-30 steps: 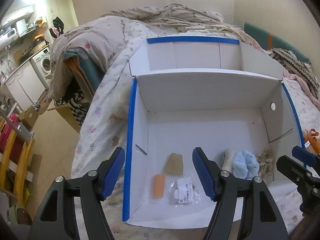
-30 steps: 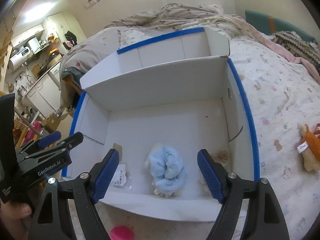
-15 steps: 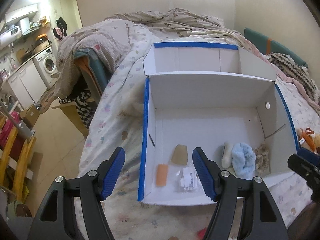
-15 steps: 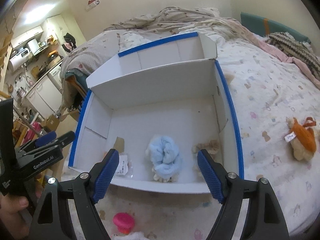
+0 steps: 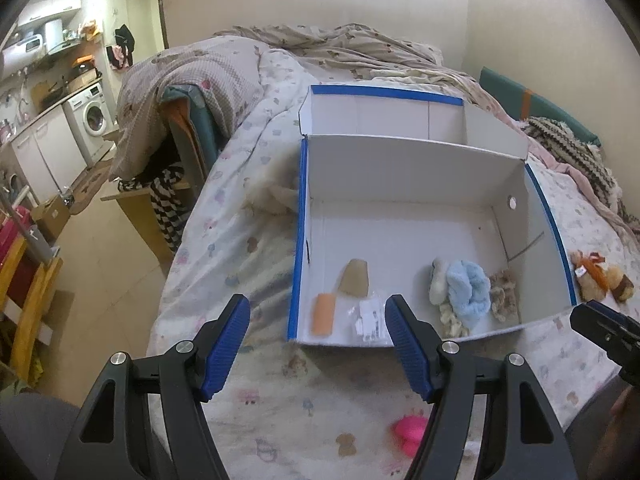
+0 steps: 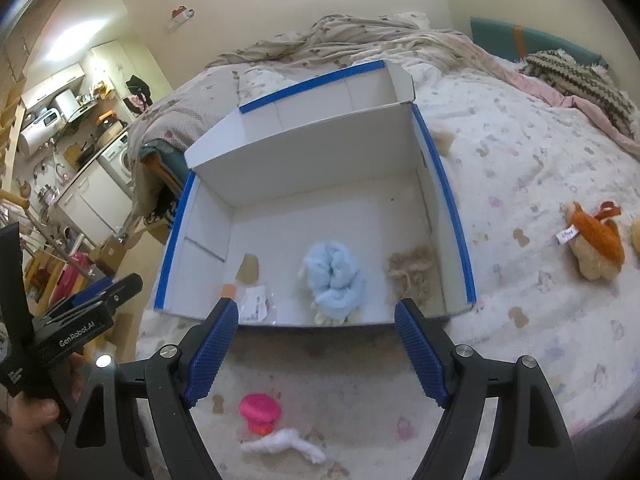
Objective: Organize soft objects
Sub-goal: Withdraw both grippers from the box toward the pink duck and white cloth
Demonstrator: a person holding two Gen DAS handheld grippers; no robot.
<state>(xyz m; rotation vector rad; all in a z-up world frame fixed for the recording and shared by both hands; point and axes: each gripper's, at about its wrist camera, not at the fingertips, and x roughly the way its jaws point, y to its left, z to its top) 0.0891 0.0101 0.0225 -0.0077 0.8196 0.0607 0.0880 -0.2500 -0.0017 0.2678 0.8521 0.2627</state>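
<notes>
A white box with blue edges [image 5: 400,168] [image 6: 312,160] lies open on the bed. Inside it lie a light blue fluffy item [image 5: 468,286] [image 6: 334,272], a beige fluffy item [image 5: 502,292] [image 6: 412,268], a cream one [image 5: 438,280], an orange pad [image 5: 324,314], a tan piece [image 5: 354,278] and a clear packet [image 5: 370,318] [image 6: 256,302]. My left gripper [image 5: 318,340] and right gripper [image 6: 316,348] are open and empty, held above the bed in front of the box. A pink toy [image 6: 260,412] [image 5: 410,436] and a white soft piece [image 6: 284,446] lie below the right gripper.
A plush toy with an orange scarf [image 6: 596,240] [image 5: 600,276] lies on the bed right of the box. Rumpled blankets [image 5: 340,52] lie behind the box. The bed's left edge drops to a floor with a chair and kitchen units [image 5: 60,148].
Both grippers have pulled back and up from the box, still open and empty. The pink toy and white piece on the bed have come into view.
</notes>
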